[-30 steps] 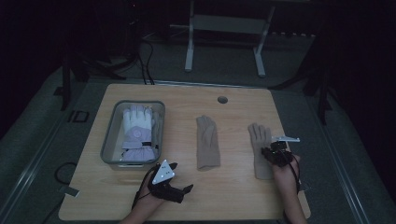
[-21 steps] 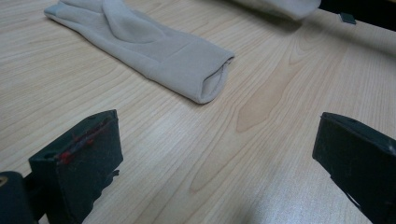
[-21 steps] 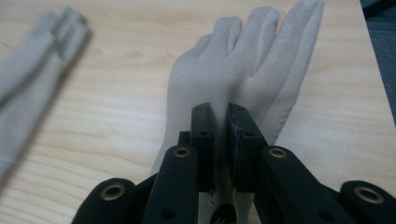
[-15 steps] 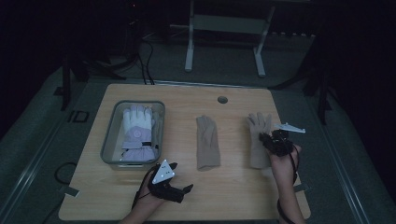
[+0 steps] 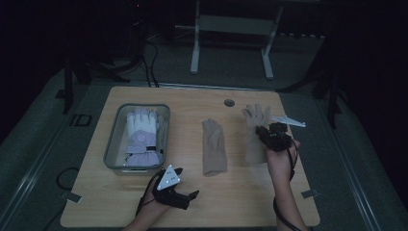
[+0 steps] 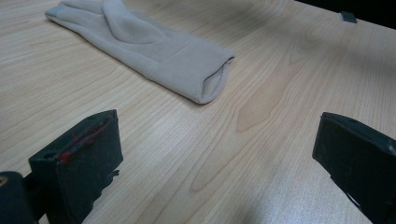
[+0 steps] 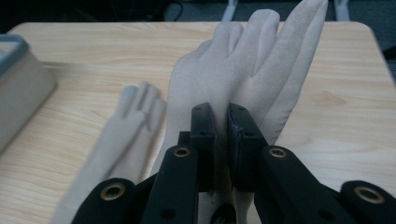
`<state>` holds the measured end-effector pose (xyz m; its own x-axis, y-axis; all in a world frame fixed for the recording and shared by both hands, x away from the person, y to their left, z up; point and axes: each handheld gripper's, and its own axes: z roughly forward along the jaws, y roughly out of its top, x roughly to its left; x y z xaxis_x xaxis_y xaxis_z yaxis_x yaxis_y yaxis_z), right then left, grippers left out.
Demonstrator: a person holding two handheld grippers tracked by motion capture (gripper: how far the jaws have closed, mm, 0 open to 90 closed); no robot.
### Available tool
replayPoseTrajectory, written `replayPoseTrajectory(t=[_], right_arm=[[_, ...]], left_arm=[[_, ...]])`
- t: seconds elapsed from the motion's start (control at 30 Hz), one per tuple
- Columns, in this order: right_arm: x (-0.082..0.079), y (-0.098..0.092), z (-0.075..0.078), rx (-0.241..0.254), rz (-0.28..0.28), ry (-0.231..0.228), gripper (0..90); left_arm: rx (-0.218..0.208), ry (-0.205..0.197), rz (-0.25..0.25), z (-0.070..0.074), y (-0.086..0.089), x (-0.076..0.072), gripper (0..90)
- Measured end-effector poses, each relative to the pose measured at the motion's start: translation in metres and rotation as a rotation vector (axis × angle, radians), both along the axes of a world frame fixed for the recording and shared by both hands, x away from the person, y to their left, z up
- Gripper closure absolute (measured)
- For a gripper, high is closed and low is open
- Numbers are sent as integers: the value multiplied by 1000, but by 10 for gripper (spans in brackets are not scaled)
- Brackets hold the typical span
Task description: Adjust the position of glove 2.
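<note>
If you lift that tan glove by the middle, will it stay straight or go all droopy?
Probably droopy. The tan glove pinched in the right hand-held gripper is soft cloth that creases at the closed jaws, so its ends likely sag. It looks thin and flat, so it is probably light. The fuzzy fabric seems unlikely to slip.

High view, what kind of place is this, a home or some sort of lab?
Probably a lab or recording studio, not a home: a lone wooden table on grey carpet in a dark room, cables trailing on the floor behind it, and a metal stand at the back.
</note>
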<state>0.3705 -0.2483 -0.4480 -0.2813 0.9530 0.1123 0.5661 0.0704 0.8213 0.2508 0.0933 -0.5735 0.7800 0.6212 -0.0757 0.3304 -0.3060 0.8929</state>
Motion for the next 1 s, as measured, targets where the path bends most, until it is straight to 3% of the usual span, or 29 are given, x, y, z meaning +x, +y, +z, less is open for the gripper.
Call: replayPoseTrajectory(t=[0.4, 0.6, 0.8, 1.0], right_arm=[[9, 56, 2, 7, 82, 10, 821], [15, 82, -2, 13, 97, 26, 821], [21, 104, -16, 7, 127, 67, 821], [28, 113, -40, -5, 129, 131, 819]], left_arm=[[-3, 0, -1, 0, 0, 0, 16], [0, -2, -4, 0, -1, -1, 16], [-1, -3, -9, 0, 0, -1, 16], [2, -4, -12, 0, 0, -1, 16]])
